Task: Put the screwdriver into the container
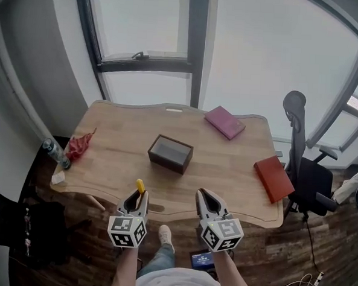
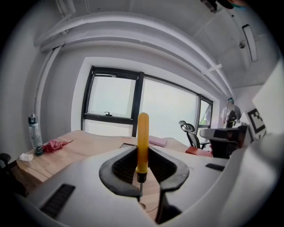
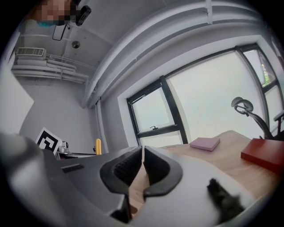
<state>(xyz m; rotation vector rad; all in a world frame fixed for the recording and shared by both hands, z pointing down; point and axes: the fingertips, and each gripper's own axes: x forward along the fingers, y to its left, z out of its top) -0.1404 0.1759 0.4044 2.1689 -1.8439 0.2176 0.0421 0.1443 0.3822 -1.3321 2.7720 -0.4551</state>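
My left gripper (image 1: 137, 198) is shut on a yellow-handled screwdriver (image 2: 143, 144), which stands upright between the jaws with its handle top (image 1: 140, 185) poking out and its metal tip down. It hovers over the near edge of the wooden table (image 1: 118, 148). The dark open box container (image 1: 170, 153) sits at the table's middle, farther ahead and a little right of that gripper. My right gripper (image 1: 207, 198) is shut with nothing in it, level with the left one; its jaws meet at the tips (image 3: 142, 162). The screwdriver handle (image 3: 98, 146) shows at the left of the right gripper view.
A pink book (image 1: 224, 122) lies at the far right of the table, a red book (image 1: 274, 178) at the right edge. A red cloth (image 1: 79, 145) and a bottle (image 1: 56, 153) are at the left end. An office chair (image 1: 307, 177) stands to the right.
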